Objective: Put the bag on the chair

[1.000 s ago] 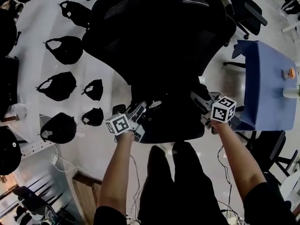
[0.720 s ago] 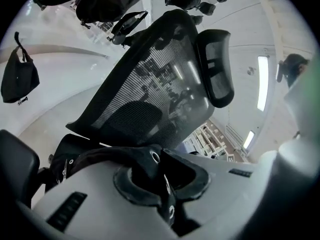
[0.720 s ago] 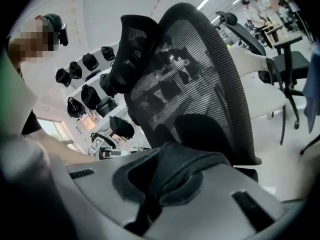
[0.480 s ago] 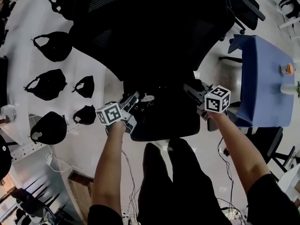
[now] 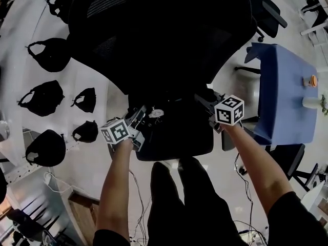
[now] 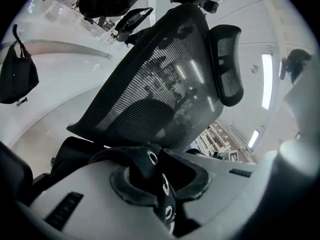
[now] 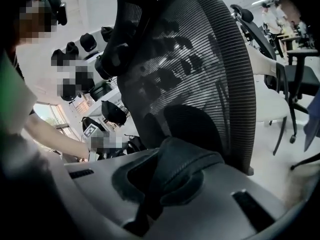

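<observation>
The black bag is over the seat of the black mesh chair, spread between the two grippers, though the head view does not show whether it rests fully on the cushion. The left gripper is clamped on a strap with metal eyelets at the bag's left end, and the right gripper is pinched tight on a dark stitched strap at its right end. More black bags lie on the white surface to the left, and a blue-covered table stands to the right.
</observation>
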The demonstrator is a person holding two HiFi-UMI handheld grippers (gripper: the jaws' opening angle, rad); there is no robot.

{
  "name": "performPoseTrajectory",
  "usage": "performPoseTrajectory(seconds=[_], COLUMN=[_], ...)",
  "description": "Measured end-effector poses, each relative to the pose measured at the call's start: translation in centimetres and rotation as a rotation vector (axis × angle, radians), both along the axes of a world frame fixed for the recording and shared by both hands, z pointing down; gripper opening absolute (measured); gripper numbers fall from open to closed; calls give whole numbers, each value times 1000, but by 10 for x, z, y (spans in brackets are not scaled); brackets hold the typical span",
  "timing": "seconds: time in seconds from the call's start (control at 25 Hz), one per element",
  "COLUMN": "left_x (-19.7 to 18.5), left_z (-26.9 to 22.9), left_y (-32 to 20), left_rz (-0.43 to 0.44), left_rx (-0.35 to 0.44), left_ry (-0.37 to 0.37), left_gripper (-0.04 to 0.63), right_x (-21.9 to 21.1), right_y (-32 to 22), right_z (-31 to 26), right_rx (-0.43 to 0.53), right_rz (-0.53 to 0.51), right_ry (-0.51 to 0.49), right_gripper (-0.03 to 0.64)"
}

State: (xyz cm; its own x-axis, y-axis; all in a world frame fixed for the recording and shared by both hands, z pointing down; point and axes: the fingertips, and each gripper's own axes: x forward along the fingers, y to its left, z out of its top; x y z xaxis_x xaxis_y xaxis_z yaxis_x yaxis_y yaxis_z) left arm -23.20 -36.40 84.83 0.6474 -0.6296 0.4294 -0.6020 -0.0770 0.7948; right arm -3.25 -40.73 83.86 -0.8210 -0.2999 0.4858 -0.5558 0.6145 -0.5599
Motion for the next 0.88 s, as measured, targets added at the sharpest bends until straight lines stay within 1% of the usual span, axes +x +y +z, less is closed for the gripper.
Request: performPoseTrajectory(seconds=[0.08,0.2,0.28,0.32,0.48,0.56,0.6,0.64,0.76,0.88], left_x=[-1,1,2,0,-1,-1,-3,-4,-4,-12], left_z=[3,10,13,14,20,23,26,27,25,27], left_y=[-3,-4,-3,-2,0,4,6,9,11,13], left_rz=[-9,4,18,24,49,68,77,82,77,49], left_rx=[-3,-30,-47,-51,-76,-92,-104,-112,-109,-115], left_ry=[-16,-39,-33,-34,-57,-82,-97,-99,-81,-118], left_gripper=[41,98,98,105,189,211,223,237,251,270], right_x=[-2,-2,-3,-4,-4,-3,-3,-3,-1,6], right_y=[-4,-3,-1,0,4,8,11,12,13,14], right_z=[3,6,9,10,17,20,21,21,18,19], right_rx=[-7,-19,-29,-36,-75,-109,-126,-143,-183,-184], right_rz=[-2,-23,-35,-39,-41,-34,-28,-18,32,67], right_ry=[13,40,49,49,57,56,48,35,-9,6], right_gripper=[14,32,52,68,154,214,230,243,267,290])
